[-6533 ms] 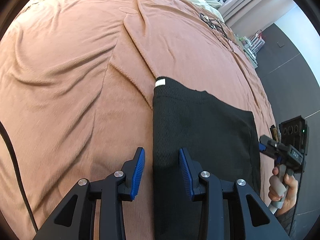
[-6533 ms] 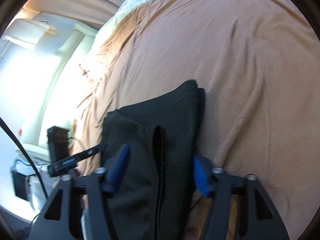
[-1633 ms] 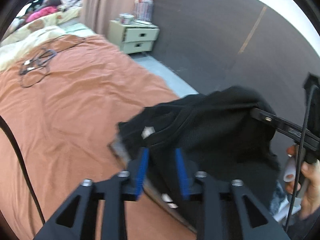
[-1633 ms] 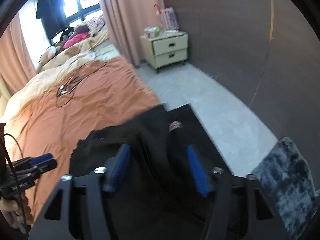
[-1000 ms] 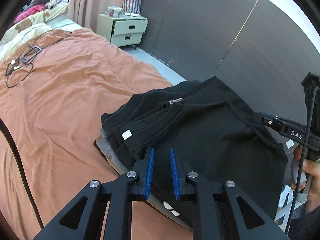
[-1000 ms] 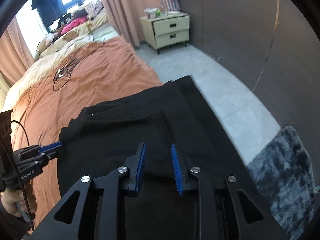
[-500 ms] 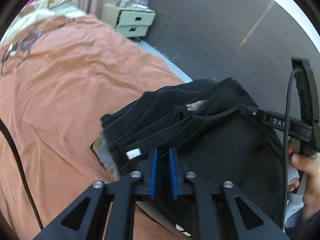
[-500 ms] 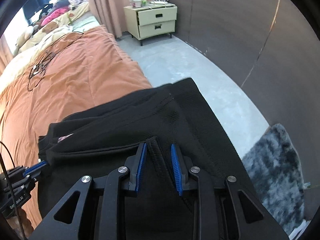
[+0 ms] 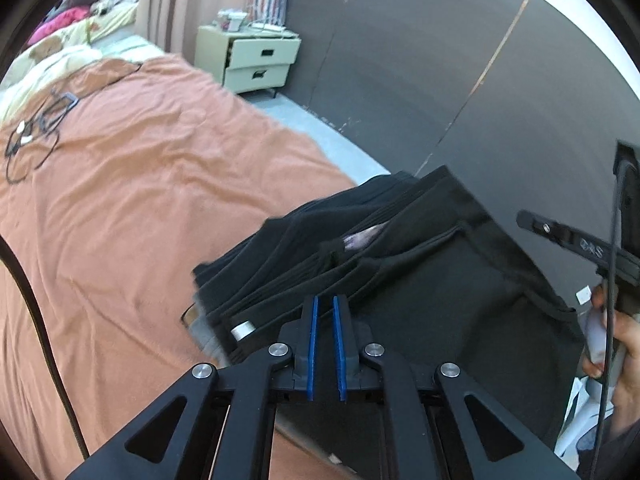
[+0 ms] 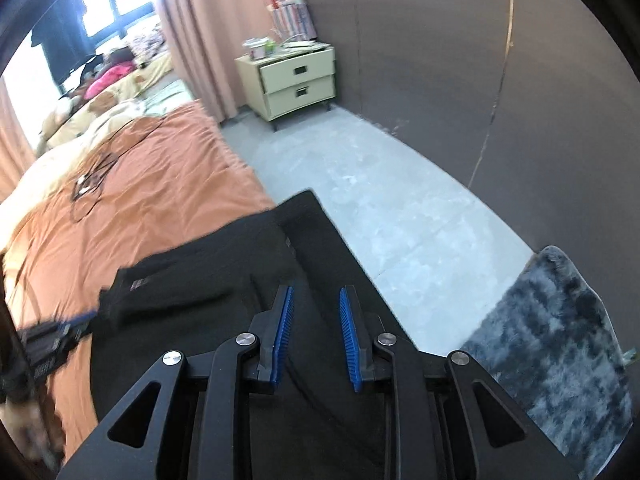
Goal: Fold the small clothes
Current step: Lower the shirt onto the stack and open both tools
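A folded black garment [image 9: 440, 300] lies on top of a stack of folded dark clothes [image 9: 280, 256] at the near corner of the bed with the orange cover [image 9: 120, 184]. My left gripper [image 9: 324, 308] is shut, its blue pads nearly together just above the garment's near edge, with no cloth seen between them. My right gripper [image 10: 314, 300] is open over the same black garment [image 10: 208, 276], nothing between its pads. The right gripper's body shows at the right of the left wrist view [image 9: 580, 244].
A cream two-drawer nightstand [image 10: 296, 80] stands by the pink curtain [image 10: 208, 20] and a dark wall. Grey floor [image 10: 380, 200] and a dark shaggy rug [image 10: 552, 336] lie beside the bed. Black cables [image 9: 36, 132] lie on the cover farther up.
My right gripper has opened and let go of the black garment. My left gripper has pulled back a little and stays shut. The garment now rests on the stack.
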`<state>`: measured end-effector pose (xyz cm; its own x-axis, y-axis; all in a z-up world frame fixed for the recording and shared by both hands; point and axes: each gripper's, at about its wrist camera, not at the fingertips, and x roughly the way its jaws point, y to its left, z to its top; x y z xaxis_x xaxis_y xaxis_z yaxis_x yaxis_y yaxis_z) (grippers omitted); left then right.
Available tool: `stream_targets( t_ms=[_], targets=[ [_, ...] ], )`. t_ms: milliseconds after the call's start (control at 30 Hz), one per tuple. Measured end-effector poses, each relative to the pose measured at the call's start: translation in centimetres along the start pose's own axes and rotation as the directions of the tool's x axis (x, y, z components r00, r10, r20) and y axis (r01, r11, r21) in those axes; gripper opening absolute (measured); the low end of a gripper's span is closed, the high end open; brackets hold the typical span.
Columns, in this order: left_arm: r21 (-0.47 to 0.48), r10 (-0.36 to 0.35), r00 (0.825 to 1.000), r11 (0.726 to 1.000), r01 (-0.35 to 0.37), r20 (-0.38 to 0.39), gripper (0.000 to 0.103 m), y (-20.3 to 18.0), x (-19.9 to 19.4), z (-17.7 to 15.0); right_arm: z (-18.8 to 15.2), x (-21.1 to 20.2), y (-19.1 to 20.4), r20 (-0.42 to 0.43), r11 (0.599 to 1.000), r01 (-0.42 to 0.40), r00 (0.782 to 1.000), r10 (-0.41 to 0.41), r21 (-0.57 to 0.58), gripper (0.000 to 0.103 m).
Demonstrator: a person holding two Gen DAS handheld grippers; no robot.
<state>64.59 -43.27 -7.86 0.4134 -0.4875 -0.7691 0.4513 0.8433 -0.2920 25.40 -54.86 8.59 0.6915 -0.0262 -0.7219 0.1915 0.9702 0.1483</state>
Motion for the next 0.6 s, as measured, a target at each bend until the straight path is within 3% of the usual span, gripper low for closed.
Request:
stream_targets(
  t_ms=[267,433,600],
  targets=[
    [0.107,0.027,0.999,0.994,-0.024,-0.025,0.009,-2.7,3.0,1.3,-2.8,-1.5,-2.6,-0.042,0.999,0.007,0.999,-0.009,-0.053,0.02],
    [0.053,0.032,0.999,0.998,-0.031,-0.02,0.009,-1.6,4.1,2.2,-3.1,-0.9,-2.8,-0.068,0.997,0.067,0.995,-0.069,-0.037,0.02],
    [0.052,0.074,0.997,0.996,-0.074,-0.003,0.01,-1.7,2.9,2.5,-2.6,-1.6,-2.5,-0.037,0.993,0.118,0.992,-0.118,0.01,0.02]
  ],
)
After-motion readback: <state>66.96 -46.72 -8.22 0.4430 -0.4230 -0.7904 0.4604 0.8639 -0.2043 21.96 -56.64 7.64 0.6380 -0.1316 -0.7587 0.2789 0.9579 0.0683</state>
